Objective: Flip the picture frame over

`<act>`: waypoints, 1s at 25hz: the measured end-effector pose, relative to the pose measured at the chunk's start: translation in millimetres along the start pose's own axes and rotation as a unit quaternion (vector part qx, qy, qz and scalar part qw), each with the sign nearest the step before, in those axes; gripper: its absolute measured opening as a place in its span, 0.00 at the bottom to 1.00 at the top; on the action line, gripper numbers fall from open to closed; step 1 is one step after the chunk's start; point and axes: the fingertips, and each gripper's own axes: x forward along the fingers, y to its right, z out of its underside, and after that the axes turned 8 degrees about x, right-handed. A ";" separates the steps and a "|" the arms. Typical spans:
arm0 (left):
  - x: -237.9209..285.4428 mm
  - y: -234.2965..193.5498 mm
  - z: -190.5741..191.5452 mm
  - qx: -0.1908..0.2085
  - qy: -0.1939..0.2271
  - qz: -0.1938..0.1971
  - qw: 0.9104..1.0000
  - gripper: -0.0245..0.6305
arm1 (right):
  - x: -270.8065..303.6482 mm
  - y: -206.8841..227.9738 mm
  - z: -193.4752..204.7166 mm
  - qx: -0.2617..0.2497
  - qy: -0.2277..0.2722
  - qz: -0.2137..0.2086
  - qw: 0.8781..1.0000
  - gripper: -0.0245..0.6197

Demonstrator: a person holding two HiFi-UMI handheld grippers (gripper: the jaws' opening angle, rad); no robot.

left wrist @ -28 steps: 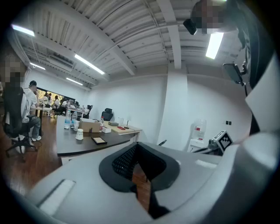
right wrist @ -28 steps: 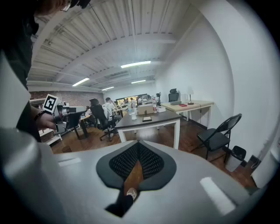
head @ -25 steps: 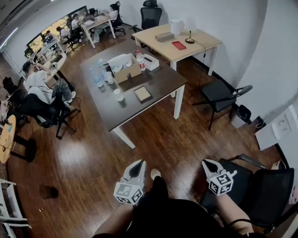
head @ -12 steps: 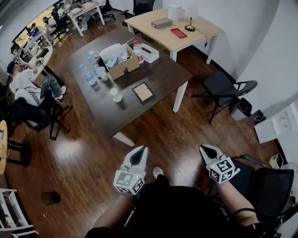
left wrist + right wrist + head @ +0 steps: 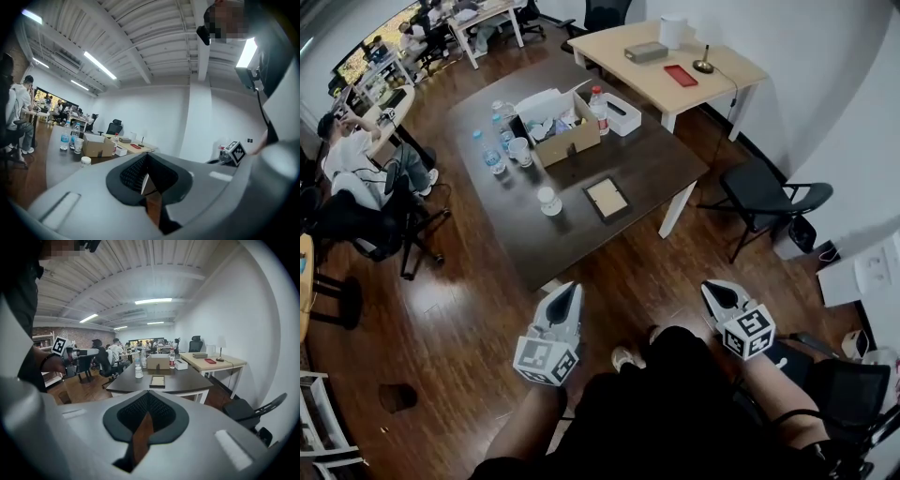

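A small dark-rimmed picture frame with a pale panel facing up lies flat near the front edge of the dark brown table; the right gripper view also shows the frame ahead on the tabletop. My left gripper and right gripper hang over the wooden floor, well short of the table, both shut with nothing between the jaws. The left gripper points level toward the table's left end; the right gripper points slightly down toward the frame.
On the table stand a white lidded cup, water bottles, a cardboard box and a tissue box. A folding chair sits right of the table, a lighter desk behind. Seated people and office chairs occupy the left side.
Both grippers have travelled forward across the floor toward the dark table, which now appears closer and larger. Their jaws stayed shut.
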 end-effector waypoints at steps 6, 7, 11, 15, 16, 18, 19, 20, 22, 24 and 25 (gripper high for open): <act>6.7 -36.4 -4.6 -0.010 0.009 -0.038 0.999 0.04 | 37.3 8.2 -13.6 0.004 -0.008 -0.024 1.000 0.04; 9.6 -43.4 -6.1 -0.009 0.008 -0.045 0.999 0.04 | 46.0 9.9 -14.1 0.003 -0.012 -0.032 0.999 0.04; 29.1 -64.1 -6.3 0.000 -0.010 -0.060 0.998 0.04 | 84.5 27.1 -20.4 0.005 -0.025 -0.053 0.998 0.04; 59.2 -95.3 -4.9 -0.008 -0.021 -0.095 0.995 0.04 | 129.7 51.3 -36.5 0.004 -0.036 -0.075 0.997 0.04; 69.0 -101.9 -5.3 -0.008 -0.023 -0.101 0.995 0.04 | 140.9 57.8 -41.3 0.002 -0.040 -0.083 0.996 0.04; 87.6 -111.7 -6.7 -0.007 -0.027 -0.109 0.994 0.04 | 162.0 71.7 -50.8 -0.003 -0.048 -0.096 0.994 0.04; 96.6 -117.0 -8.0 -0.005 -0.028 -0.112 0.993 0.04 | 172.6 79.4 -56.7 -0.005 -0.051 -0.100 0.994 0.04; 105.8 -123.8 -9.7 -0.004 -0.029 -0.118 0.993 0.04 | 183.6 87.5 -64.1 -0.008 -0.052 -0.104 0.993 0.04; 123.4 -140.1 -12.4 -0.006 -0.033 -0.134 0.990 0.04 | 205.6 102.7 -81.6 -0.012 -0.053 -0.113 0.992 0.04; 141.0 -153.8 -15.1 -0.009 -0.040 -0.150 0.988 0.04 | 225.3 115.8 -98.9 -0.015 -0.052 -0.125 0.991 0.04; 150.8 -159.0 -17.0 -0.009 -0.044 -0.157 0.987 0.04 | 234.5 122.1 -107.7 -0.017 -0.053 -0.131 0.990 0.04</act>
